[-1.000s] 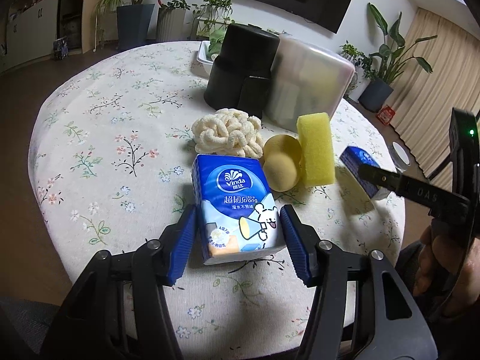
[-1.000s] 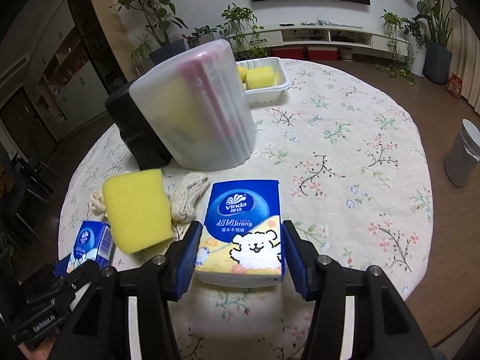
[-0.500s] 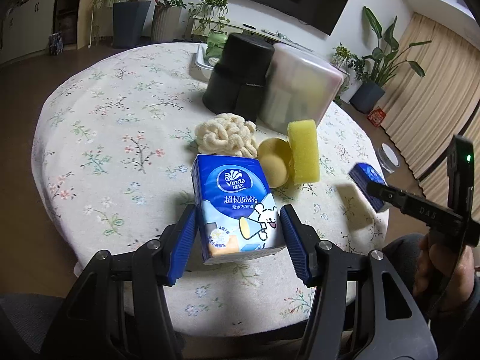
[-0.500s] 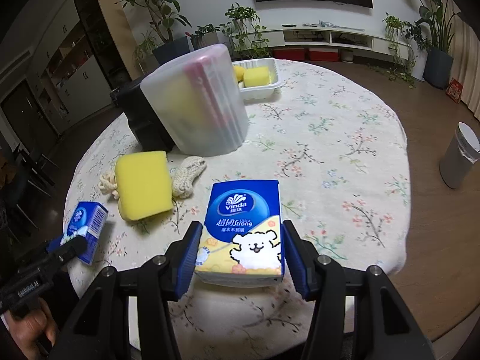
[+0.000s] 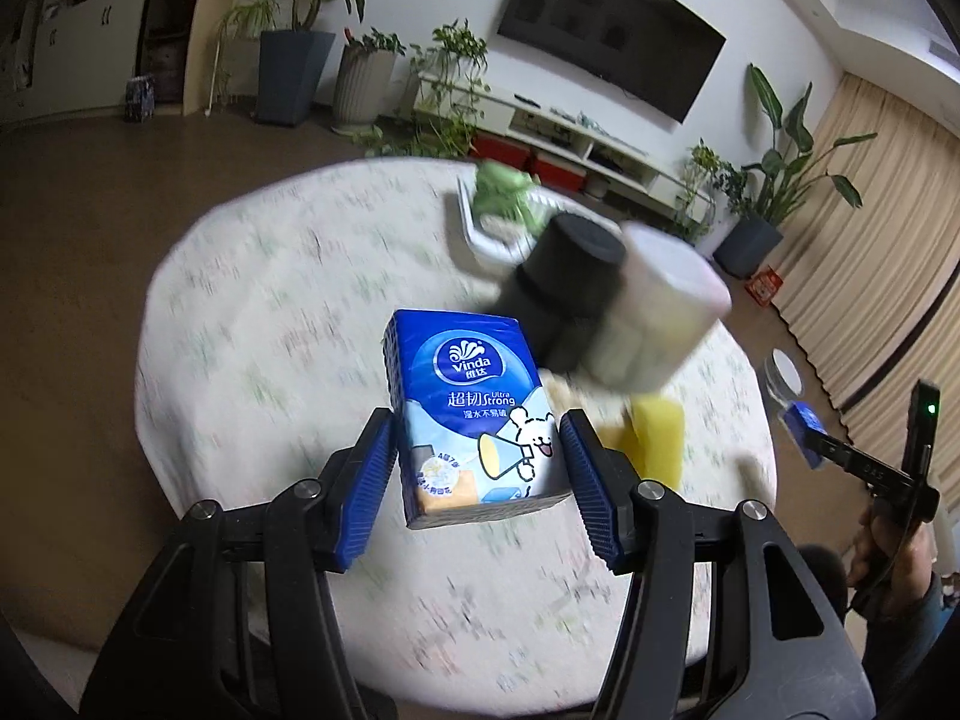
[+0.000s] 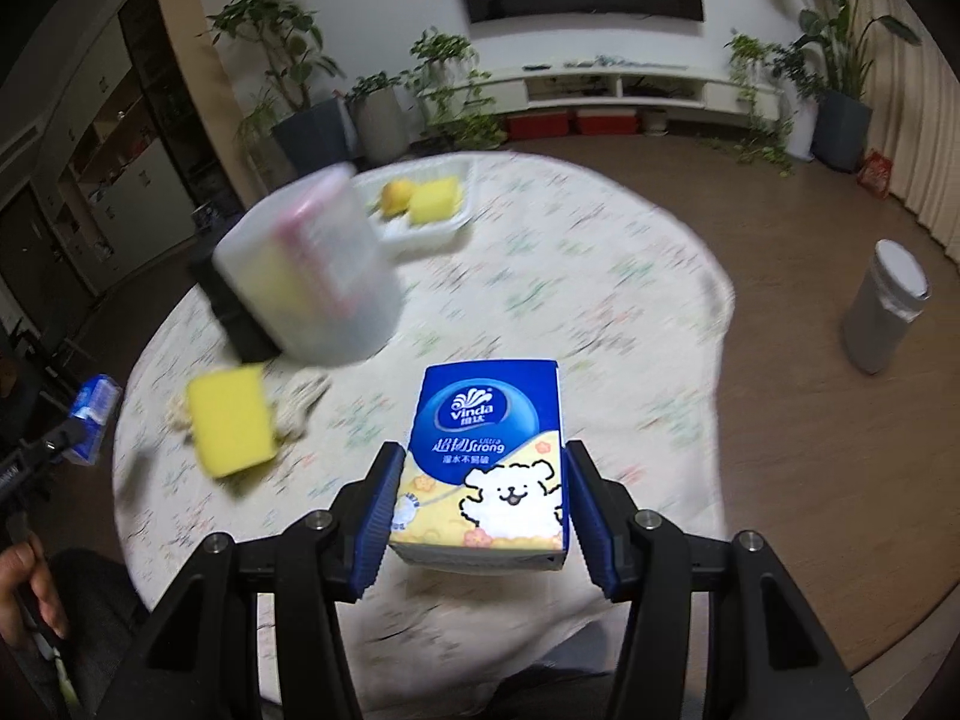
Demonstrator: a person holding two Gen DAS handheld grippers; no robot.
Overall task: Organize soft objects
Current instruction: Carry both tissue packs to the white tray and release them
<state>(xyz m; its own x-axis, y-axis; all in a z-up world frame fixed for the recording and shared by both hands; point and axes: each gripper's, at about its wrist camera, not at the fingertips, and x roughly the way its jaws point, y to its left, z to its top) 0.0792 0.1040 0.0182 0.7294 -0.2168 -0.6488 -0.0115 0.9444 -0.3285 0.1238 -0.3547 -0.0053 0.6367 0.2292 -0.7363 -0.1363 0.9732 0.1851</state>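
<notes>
Left wrist view: the left gripper [image 5: 480,480] holds a blue Vinda tissue pack [image 5: 471,414] clamped between its two blue pads [image 5: 372,486], lifted above the round floral-cloth table [image 5: 252,324]. The table below is smeared with motion blur. Ahead and to the right of the pack stand a black container [image 5: 561,294] and, touching it on the right, a translucent container [image 5: 660,324]. Just right of the right pad lies a yellow sponge [image 5: 657,438]. Farther ahead sits a white tray [image 5: 480,234] with something green in it, too blurred to name. At the far right, the right gripper [image 5: 810,438] shows side-on, carrying a second blue pack.

Right wrist view: the right gripper [image 6: 477,504] grips its own tissue pack [image 6: 489,456], blue above and yellow below with a white dog, between its pads. Ahead to the left are the translucent container [image 6: 312,276] and the yellow sponge [image 6: 231,426], a pale knitted cloth [image 6: 300,402] beside it. The white tray [image 6: 444,222] farther ahead holds yellow pieces. At the left edge, the left gripper [image 6: 72,426] carries its blue pack.
</notes>
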